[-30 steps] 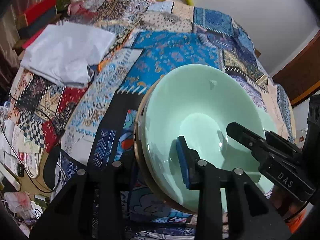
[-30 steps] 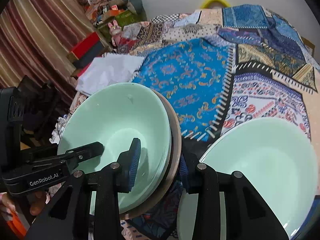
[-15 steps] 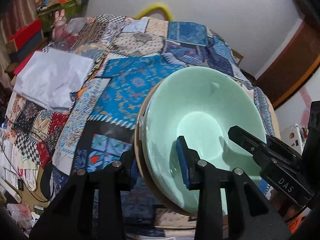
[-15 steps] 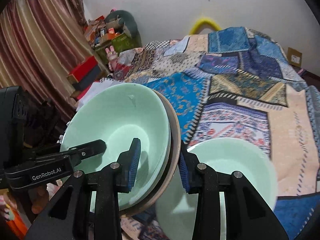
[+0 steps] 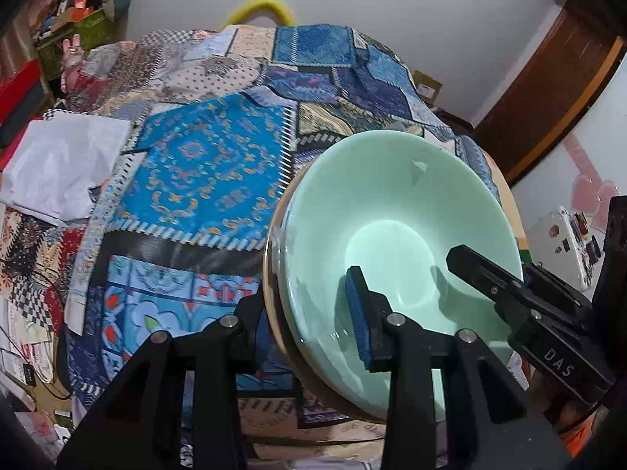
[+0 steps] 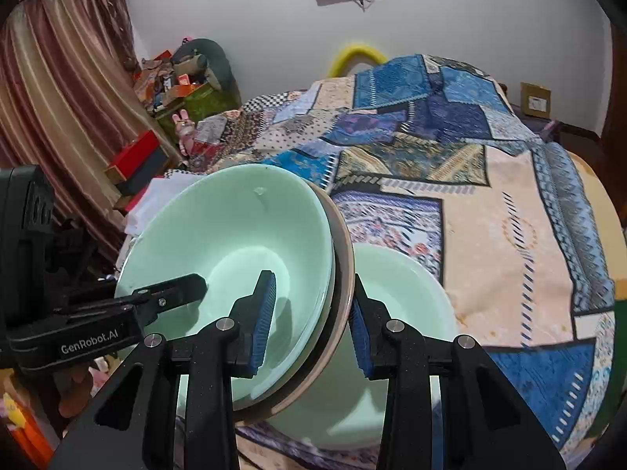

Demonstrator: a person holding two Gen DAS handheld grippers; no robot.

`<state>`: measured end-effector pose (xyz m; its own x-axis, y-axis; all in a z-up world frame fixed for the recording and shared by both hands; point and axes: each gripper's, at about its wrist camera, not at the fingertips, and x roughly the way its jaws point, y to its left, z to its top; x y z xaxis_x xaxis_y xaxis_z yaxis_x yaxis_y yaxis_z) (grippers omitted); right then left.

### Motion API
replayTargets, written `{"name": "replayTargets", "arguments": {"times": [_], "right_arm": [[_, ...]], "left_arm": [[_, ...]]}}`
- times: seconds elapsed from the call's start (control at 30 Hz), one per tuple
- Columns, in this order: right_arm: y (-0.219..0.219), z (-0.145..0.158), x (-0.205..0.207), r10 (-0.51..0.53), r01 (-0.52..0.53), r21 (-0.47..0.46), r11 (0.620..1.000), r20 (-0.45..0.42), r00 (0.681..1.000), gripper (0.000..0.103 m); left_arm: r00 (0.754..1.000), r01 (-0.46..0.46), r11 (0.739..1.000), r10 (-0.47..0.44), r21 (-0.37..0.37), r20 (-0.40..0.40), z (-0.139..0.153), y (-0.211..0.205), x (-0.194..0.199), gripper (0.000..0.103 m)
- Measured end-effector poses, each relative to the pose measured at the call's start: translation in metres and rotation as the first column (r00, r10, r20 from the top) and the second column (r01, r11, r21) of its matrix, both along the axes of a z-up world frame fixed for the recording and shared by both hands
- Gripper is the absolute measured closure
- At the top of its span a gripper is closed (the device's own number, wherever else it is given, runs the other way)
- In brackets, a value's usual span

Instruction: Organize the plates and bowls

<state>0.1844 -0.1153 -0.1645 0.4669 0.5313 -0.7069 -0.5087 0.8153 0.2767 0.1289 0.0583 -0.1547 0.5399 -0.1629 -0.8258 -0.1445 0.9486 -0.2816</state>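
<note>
A pale green bowl nests in a brown-rimmed plate, and both are held tilted above the patchwork bedspread. My left gripper is shut on the near rim of this stack. My right gripper is shut on the same stack from the opposite side. Each gripper shows in the other's view: the right one and the left one. A second pale green bowl lies on the bed under the lifted stack.
The patchwork bedspread covers the bed. A white folded cloth lies at its left side. Red boxes and clutter sit by the striped curtain. A wooden door stands at the right.
Both grippers have lifted the bowl-and-plate stack higher off the bed. The second green bowl under it now looks smaller and farther below. The grips have not changed.
</note>
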Motion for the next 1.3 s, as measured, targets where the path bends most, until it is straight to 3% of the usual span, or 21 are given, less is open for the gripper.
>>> {"name": "replayTargets", "arguments": {"times": [0.43, 0.83, 1.1, 1.3], "right_arm": [[-0.034, -0.024, 0.001, -0.057, 0.057, -0.013, 0.998, -0.06, 0.997, 0.07], [-0.035, -0.054, 0.014, -0.059, 0.058, -0.009, 0.998, -0.133, 0.989, 0.07], [-0.033, -0.054, 0.008, -0.02, 0.016, -0.047, 0.999, -0.071, 0.997, 0.07], [-0.04, -0.043, 0.004, -0.044, 0.041, -0.052, 0.998, -0.054, 0.998, 0.07]], "left_arm": [[0.996, 0.06, 0.998, -0.06, 0.006, -0.061, -0.026, -0.034, 0.016, 0.068], [0.99, 0.059, 0.998, -0.058, 0.01, -0.128, -0.054, -0.035, 0.035, 0.068], [0.991, 0.087, 0.996, -0.085, 0.006, -0.105, -0.056, -0.036, 0.032, 0.068], [0.99, 0.053, 0.998, -0.056, -0.024, -0.131, -0.056, -0.025, 0.026, 0.059]]}}
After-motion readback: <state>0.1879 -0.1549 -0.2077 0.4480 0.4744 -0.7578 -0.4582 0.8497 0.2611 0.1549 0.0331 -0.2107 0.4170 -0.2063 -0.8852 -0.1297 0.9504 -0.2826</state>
